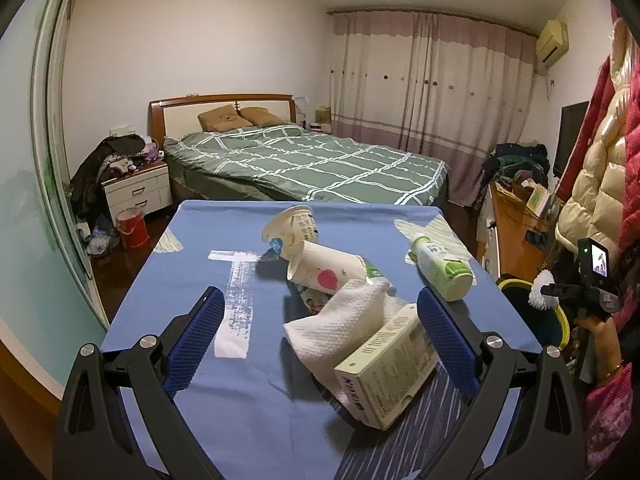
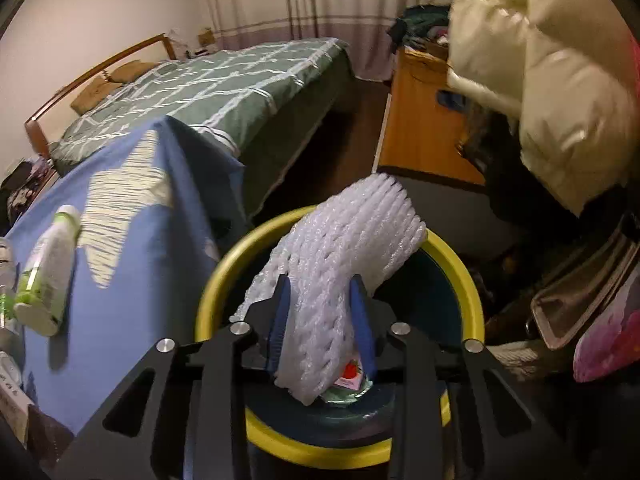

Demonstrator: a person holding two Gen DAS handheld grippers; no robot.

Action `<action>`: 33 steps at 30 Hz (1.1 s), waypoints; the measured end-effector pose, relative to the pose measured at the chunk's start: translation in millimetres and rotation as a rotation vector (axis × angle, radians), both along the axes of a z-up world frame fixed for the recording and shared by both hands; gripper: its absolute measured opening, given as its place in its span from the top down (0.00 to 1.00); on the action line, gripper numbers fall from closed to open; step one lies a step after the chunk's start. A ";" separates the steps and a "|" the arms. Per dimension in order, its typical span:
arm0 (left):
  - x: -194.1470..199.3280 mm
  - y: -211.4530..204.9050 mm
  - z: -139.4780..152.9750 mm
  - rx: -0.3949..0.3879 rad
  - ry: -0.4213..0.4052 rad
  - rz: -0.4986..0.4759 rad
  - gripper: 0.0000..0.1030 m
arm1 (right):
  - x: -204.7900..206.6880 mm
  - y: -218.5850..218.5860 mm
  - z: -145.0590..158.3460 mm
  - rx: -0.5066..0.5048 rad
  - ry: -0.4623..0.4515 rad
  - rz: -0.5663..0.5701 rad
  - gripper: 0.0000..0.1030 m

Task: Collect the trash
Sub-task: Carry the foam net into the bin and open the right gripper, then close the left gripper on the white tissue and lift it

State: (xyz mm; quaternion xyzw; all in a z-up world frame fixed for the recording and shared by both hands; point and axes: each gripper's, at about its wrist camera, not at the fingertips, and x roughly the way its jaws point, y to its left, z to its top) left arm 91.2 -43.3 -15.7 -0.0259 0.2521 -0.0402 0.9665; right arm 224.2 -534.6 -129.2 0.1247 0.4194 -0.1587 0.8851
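Foam fruit net (image 2: 348, 248) sat between the right gripper's (image 2: 323, 322) jaws above the yellow-rimmed bin (image 2: 460, 264); left gripper (image 1: 320, 312), jaws apart, faced carton (image 1: 384, 368), napkin (image 1: 344, 320), cups (image 1: 324, 272) at twelve o'clock, uncollected.

left gripper (image 1: 320, 332): black frame, blue ribbed pads, silver round screws | right gripper (image 2: 322, 320): same black frame, blue pads, silver screws | person (image 1: 612, 392): pink patterned sleeve, thin bracelet

Green checked bed (image 1: 304, 164), striped curtains (image 1: 432, 80), white nightstand (image 1: 138, 194) (clothes piled on top), cream puffer jacket (image 2: 540, 80)
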 end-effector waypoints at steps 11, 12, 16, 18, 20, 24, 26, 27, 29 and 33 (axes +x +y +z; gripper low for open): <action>-1.7 -13.5 0.8 0.024 0.007 -0.028 0.07 | -7.3 -17.8 -6.7 0.015 -0.010 -0.047 0.60; -1.4 -14.1 0.2 0.025 0.008 -0.030 0.07 | -7.8 -16.5 -5.4 0.018 -0.015 -0.048 0.59; 0.0 -16.7 -6.6 0.026 0.027 -0.045 0.07 | -15.0 1.9 6.7 0.027 -0.065 -0.005 0.59; 0.9 -19.0 -13.0 0.033 0.041 -0.051 0.07 | -18.3 14.0 12.5 0.023 -0.086 0.019 0.57; 2.0 -20.8 -20.6 0.036 0.060 -0.055 0.07 | -21.8 29.2 19.9 0.012 -0.110 0.050 0.55; 6.4 -23.6 -40.8 0.026 0.118 -0.072 0.07 | -23.2 51.5 29.7 -0.003 -0.133 0.095 0.54; 10.0 -23.6 -50.1 0.012 0.143 -0.078 0.07 | -23.4 58.6 32.4 -0.006 -0.140 0.111 0.54; 11.9 -23.5 -54.5 0.004 0.153 -0.082 0.07 | -23.6 61.7 33.8 -0.007 -0.143 0.117 0.54; 15.2 -23.8 -61.1 -0.005 0.161 -0.093 0.09 | -23.4 66.6 35.2 -0.007 -0.143 0.124 0.53; 25.8 -22.8 -67.1 -0.012 0.175 -0.103 0.10 | -23.6 72.3 35.6 -0.003 -0.140 0.131 0.53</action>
